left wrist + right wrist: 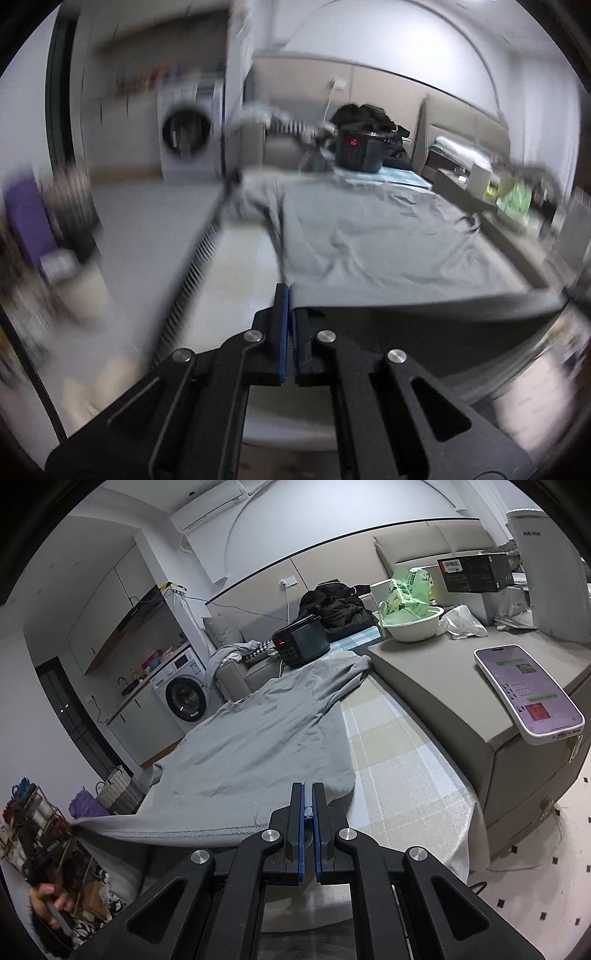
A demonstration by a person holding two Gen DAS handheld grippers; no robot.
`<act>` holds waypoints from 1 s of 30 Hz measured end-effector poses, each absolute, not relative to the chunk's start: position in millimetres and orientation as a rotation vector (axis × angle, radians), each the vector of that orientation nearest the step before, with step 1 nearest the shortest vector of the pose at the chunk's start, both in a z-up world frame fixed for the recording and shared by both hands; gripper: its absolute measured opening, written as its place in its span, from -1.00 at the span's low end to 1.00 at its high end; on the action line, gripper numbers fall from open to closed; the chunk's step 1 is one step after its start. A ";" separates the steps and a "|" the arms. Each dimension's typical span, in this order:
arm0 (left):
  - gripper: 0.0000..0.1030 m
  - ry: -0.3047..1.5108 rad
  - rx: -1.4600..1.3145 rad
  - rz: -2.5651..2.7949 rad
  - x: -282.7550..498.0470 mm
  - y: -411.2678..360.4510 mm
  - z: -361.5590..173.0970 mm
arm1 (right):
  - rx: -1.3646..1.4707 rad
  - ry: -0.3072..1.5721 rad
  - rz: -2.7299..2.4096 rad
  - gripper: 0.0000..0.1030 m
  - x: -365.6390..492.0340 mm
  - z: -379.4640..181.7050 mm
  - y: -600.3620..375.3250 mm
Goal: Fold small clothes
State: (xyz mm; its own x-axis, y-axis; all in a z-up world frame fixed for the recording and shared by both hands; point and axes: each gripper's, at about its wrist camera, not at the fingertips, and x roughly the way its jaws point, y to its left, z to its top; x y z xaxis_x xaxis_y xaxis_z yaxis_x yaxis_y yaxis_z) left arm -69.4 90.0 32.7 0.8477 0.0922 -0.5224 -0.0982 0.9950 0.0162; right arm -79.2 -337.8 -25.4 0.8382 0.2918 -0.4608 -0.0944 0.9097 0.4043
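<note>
Across the checked counter (391,771) lies the grey T-shirt (258,746), its hem pinched shut in both my left fingers (290,306) and right fingers (308,805) and stretched taut, ready for folding over.

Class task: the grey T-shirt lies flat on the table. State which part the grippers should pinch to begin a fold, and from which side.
Pinch the bottom hem of the grey T-shirt at its two corners, coming from the near table edge. The hem is the closest free edge, while collar and sleeves lie far off. The right gripper already clamps one hem corner and the left gripper the other.
</note>
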 end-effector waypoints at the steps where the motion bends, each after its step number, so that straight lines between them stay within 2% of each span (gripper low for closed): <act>1: -0.94 0.543 0.054 0.131 -75.4 83.4 33.0 | 0.374 0.545 0.208 -0.94 -78.0 -26.0 -338.2; 4: -0.92 0.606 0.112 0.165 -87.9 80.2 10.6 | 0.375 0.566 0.200 -0.94 -76.9 -31.8 -341.5; 8: -0.92 0.712 -0.001 0.169 -86.3 102.2 -24.8 | 0.372 0.580 0.198 -0.94 -76.9 -36.1 -341.9; 16: -0.80 0.756 -0.059 0.159 -80.4 112.1 -66.8 | 0.374 0.588 0.188 -0.93 -79.1 -36.8 -342.3; 18: -0.67 0.783 -0.064 0.132 -76.0 109.9 -75.9 | 0.364 0.626 0.207 -0.93 -77.7 -41.1 -342.8; 19: -0.58 0.796 -0.068 0.120 -75.0 107.8 -80.6 | 0.356 0.646 0.219 -0.84 -77.3 -44.2 -343.3; 20: -0.34 0.813 -0.072 0.107 -73.4 103.9 -87.2 | 0.343 0.666 0.227 -0.80 -76.9 -47.1 -343.6; 21: -0.22 0.820 -0.074 0.104 -72.4 102.3 -91.0 | 0.310 0.687 0.229 -0.67 -77.7 -50.7 -344.1; 22: -0.08 0.823 -0.069 0.107 -72.6 99.8 -94.3 | 0.286 0.697 0.224 -0.40 -78.8 -52.9 -345.0; 23: -0.07 0.821 -0.061 0.111 -72.8 98.3 -96.3 | 0.258 0.709 0.223 -0.26 -80.6 -55.6 -346.2; 24: -0.07 0.822 -0.052 0.112 -72.0 96.4 -99.6 | 0.248 0.714 0.228 -0.02 -81.8 -57.4 -347.7; 25: -0.07 0.805 -0.050 0.114 -72.9 95.6 -100.1 | 0.243 0.724 0.241 0.03 -82.3 -60.0 -348.6; 26: -0.09 0.787 -0.042 0.122 -72.6 94.4 -101.1 | 0.244 0.733 0.256 0.03 -81.8 -62.4 -348.8; 28: -0.56 0.769 -0.029 0.118 -72.3 92.0 -102.1 | 0.262 0.766 0.282 0.03 -76.5 -70.0 -346.6; 29: -0.91 0.772 -0.015 0.111 -71.4 89.3 -102.4 | 0.271 0.784 0.294 0.03 -72.8 -74.0 -343.5; 30: -1.00 0.774 0.003 0.117 -70.7 87.6 -100.7 | 0.279 0.805 0.305 0.02 -68.6 -79.4 -339.5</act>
State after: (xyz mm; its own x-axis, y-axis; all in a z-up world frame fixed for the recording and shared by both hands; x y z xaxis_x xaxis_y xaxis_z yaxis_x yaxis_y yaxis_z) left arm -70.7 87.6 -100.7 0.7087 0.1068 -0.6974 -0.1046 0.9935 0.0459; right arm -68.6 -339.5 -79.4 0.6542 0.3697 -0.6598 -0.1604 0.9203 0.3567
